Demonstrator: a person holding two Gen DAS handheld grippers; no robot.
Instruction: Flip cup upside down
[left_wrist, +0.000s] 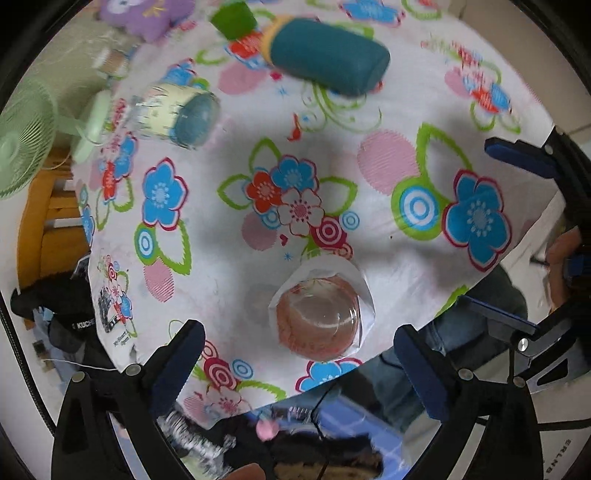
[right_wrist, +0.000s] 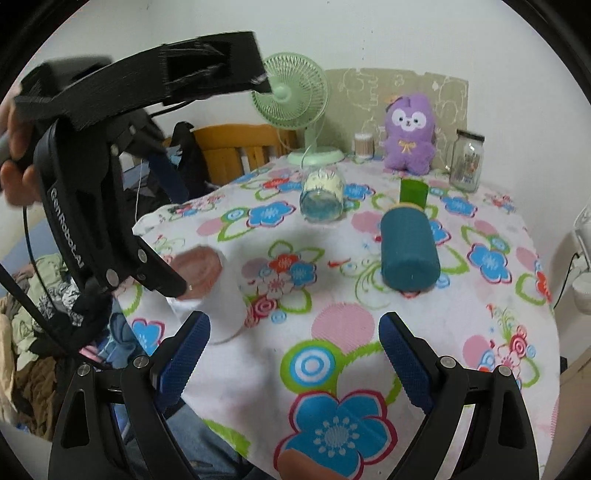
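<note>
A clear cup with a white sleeve and pinkish base (left_wrist: 319, 317) stands on the flowered tablecloth near the front edge; its pink end faces up. It also shows in the right wrist view (right_wrist: 218, 291) at the left. My left gripper (left_wrist: 299, 373) hangs above it, open and empty, fingers either side and apart from it. In the right wrist view the left gripper's black body (right_wrist: 96, 206) hovers over the cup. My right gripper (right_wrist: 293, 358) is open and empty, low over the table's front, to the right of the cup.
A teal cylinder (right_wrist: 408, 251) lies on its side mid-table, with a green cup (right_wrist: 413, 191) behind it. A glass jar (right_wrist: 322, 195) lies on its side. A green fan (right_wrist: 291, 96), a purple plush (right_wrist: 408, 134) and a lidded jar (right_wrist: 467, 159) stand at the back.
</note>
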